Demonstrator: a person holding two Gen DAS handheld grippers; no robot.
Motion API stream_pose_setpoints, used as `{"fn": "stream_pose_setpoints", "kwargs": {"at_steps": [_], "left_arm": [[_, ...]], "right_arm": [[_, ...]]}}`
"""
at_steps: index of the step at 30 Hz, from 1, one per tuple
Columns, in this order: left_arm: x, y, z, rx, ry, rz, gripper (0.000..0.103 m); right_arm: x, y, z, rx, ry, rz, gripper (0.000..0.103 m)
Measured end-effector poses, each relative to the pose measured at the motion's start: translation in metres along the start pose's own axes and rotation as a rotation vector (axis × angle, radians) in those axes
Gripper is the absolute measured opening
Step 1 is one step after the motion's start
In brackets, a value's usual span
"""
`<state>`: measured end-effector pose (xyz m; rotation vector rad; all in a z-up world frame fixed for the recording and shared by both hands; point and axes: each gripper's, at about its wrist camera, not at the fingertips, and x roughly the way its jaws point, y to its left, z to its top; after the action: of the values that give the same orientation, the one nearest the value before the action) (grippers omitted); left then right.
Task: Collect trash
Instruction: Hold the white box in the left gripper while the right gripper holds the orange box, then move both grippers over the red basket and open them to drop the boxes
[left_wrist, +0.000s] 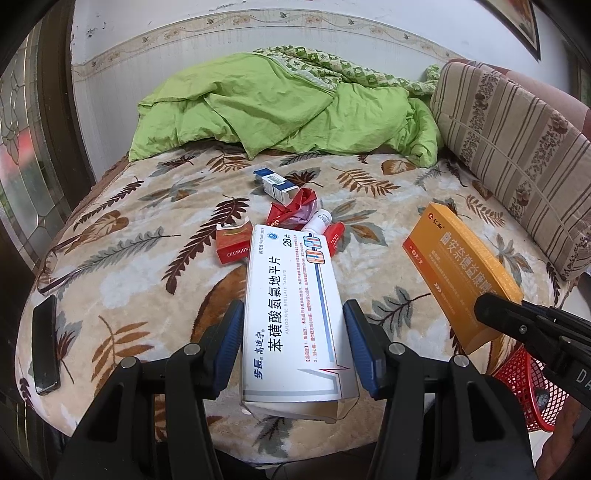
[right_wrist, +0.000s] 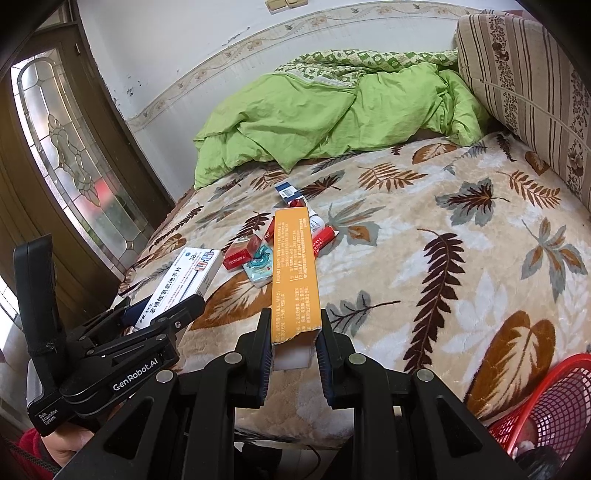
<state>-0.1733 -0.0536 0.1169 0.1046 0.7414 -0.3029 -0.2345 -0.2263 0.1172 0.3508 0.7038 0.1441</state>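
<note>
My left gripper (left_wrist: 293, 325) is shut on a long white medicine box (left_wrist: 291, 314), held above the near edge of the bed; the same white box (right_wrist: 181, 284) shows at the left of the right wrist view. My right gripper (right_wrist: 293, 332) is shut on an orange medicine box (right_wrist: 293, 266), which also shows at the right of the left wrist view as the orange box (left_wrist: 461, 273). More trash lies mid-bed: a red cigarette pack (left_wrist: 232, 245), a crumpled red wrapper (left_wrist: 291, 208), a small white bottle (left_wrist: 317, 221), a blue-and-white carton (left_wrist: 275, 184) and a teal packet (right_wrist: 258, 266).
A red mesh basket (right_wrist: 546, 406) stands by the bed's near right corner. A dark phone (left_wrist: 45, 343) lies at the bed's left edge. A green quilt (left_wrist: 280, 110) is heaped at the far end and a striped cushion (left_wrist: 509, 147) lines the right side. A glass-panelled door (right_wrist: 70, 155) is at left.
</note>
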Motion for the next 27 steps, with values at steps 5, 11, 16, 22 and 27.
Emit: {"fn": "stream_pose_setpoints", "kwargs": {"at_steps": [5, 11, 16, 22, 27], "left_arm": [[0.0, -0.001, 0.0, 0.001, 0.001, 0.001, 0.053], [0.0, -0.002, 0.0, 0.0, 0.002, 0.001, 0.053], [0.001, -0.002, -0.001, 0.002, 0.003, -0.001, 0.053], [0.001, -0.007, -0.002, 0.005, 0.005, -0.014, 0.053], [-0.002, -0.021, -0.001, 0.04, 0.006, -0.068, 0.053]], "right_arm": [[0.0, -0.001, 0.0, 0.005, 0.001, 0.002, 0.023], [0.0, -0.001, 0.0, 0.006, 0.001, 0.002, 0.023], [0.0, -0.002, 0.0, 0.007, 0.0, 0.003, 0.023], [-0.002, -0.003, 0.0, 0.015, -0.002, 0.003, 0.023], [-0.015, -0.013, -0.002, 0.038, -0.014, -0.009, 0.023]]}}
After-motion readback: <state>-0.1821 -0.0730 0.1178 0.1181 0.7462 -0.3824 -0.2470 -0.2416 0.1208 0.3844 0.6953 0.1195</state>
